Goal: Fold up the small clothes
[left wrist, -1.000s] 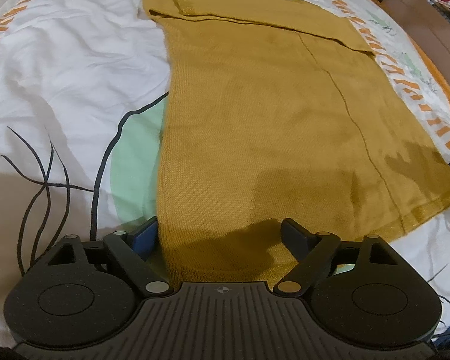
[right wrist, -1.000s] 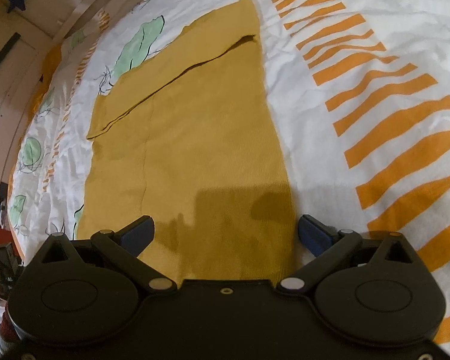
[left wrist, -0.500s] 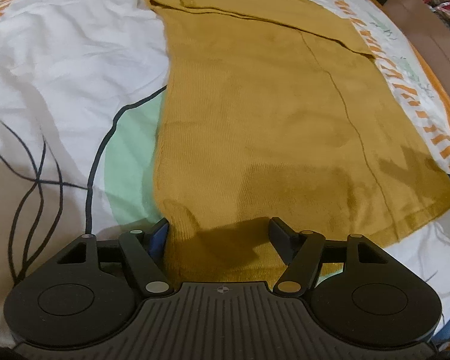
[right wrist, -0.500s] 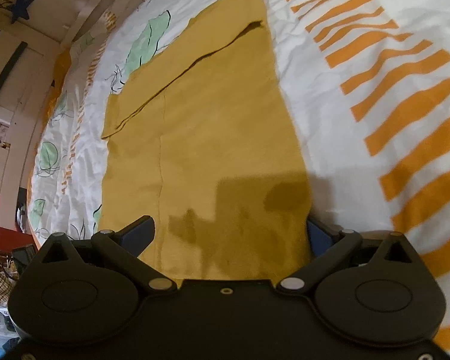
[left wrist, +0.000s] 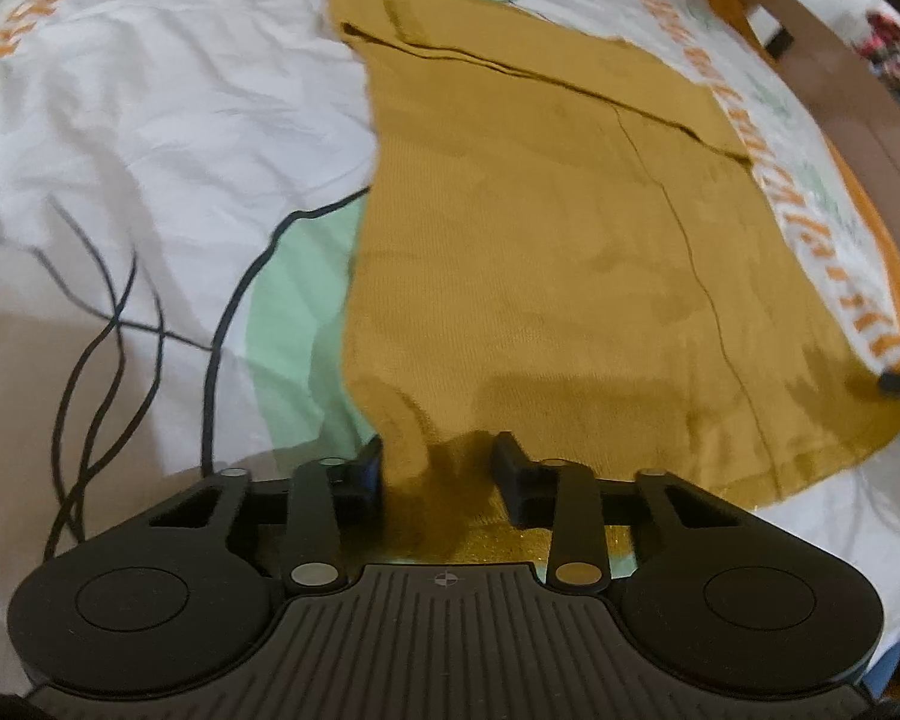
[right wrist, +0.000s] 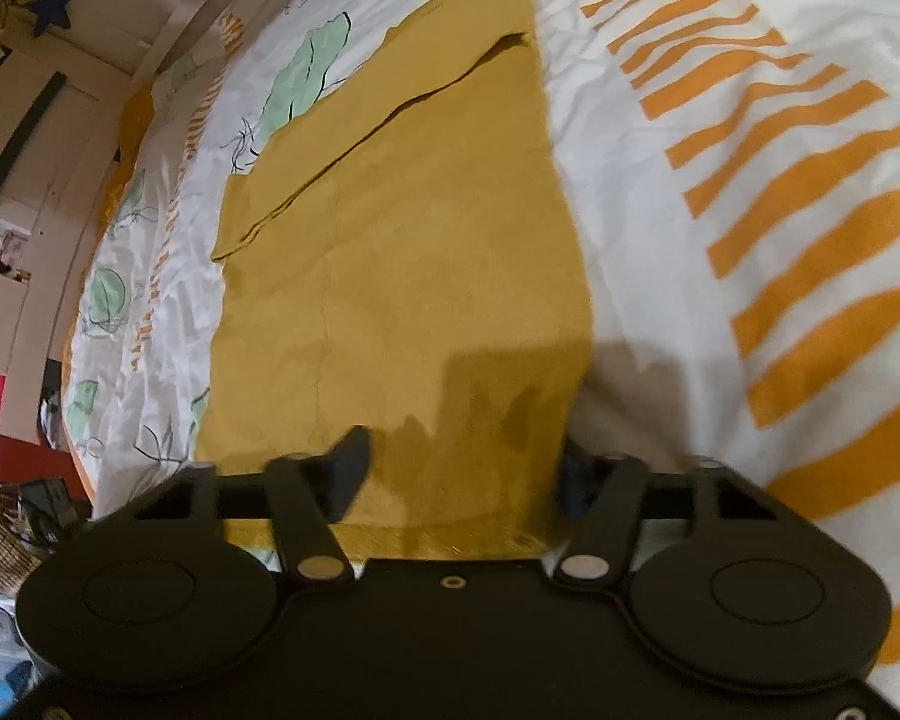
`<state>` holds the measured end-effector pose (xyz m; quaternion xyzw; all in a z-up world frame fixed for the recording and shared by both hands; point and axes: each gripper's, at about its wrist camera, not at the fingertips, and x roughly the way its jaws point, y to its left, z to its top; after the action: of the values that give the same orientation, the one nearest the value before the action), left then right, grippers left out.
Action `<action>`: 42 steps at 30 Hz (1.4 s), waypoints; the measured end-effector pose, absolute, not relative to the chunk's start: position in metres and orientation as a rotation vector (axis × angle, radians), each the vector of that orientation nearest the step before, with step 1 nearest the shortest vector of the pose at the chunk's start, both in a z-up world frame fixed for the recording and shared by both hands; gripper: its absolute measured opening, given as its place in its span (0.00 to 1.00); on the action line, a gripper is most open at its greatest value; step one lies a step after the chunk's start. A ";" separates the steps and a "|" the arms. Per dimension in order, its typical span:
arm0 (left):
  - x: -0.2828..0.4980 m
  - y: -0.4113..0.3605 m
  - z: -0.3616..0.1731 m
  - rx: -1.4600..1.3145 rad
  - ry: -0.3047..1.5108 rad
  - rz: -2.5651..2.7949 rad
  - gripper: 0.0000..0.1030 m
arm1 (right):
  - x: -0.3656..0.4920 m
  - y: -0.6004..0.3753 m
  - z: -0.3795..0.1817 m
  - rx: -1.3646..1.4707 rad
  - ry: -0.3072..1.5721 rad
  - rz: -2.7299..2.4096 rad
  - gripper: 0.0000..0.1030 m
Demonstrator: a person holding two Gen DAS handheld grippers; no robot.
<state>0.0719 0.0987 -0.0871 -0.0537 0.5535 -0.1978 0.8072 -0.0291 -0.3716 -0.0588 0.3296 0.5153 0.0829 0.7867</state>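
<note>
I see one sweater (left wrist: 546, 252) on the bed (left wrist: 150, 138) — my two grippers, left (left wrist: 441, 468) and right (right wrist: 459, 468), are closing, its hem between each.

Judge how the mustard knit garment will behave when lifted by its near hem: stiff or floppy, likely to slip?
Probably floppy: the garment lies flat on the bedsheet, and its hem bunches into a ridge as the left gripper closes on it. Likely to sag between the two held corners. The knit looks textured, so it seems unlikely to slip in the closing right gripper.
</note>
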 end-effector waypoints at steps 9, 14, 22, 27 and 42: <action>0.068 0.109 -0.079 -0.245 1.089 -0.396 0.04 | -0.045 -0.369 -0.059 0.639 1.031 0.176 0.12; 0.068 0.116 -0.070 -0.324 1.034 -0.377 0.04 | -0.047 -0.374 -0.055 0.694 0.949 0.194 0.12; 0.080 0.121 -0.045 -0.408 0.944 -0.381 0.04 | -0.037 -0.381 -0.040 0.740 0.823 0.210 0.12; 0.102 0.117 -0.026 -0.449 0.883 -0.393 0.04 | -0.016 -0.387 -0.029 0.760 0.746 0.221 0.12; 0.218 0.098 -0.001 -0.514 0.707 -0.367 0.04 | 0.104 -0.424 -0.033 0.821 0.565 0.160 0.12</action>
<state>0.2184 0.0977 -0.0005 -0.2475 0.3406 -0.1769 0.8896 0.1037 -0.4239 -0.0329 0.3935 0.2707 0.0765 0.8752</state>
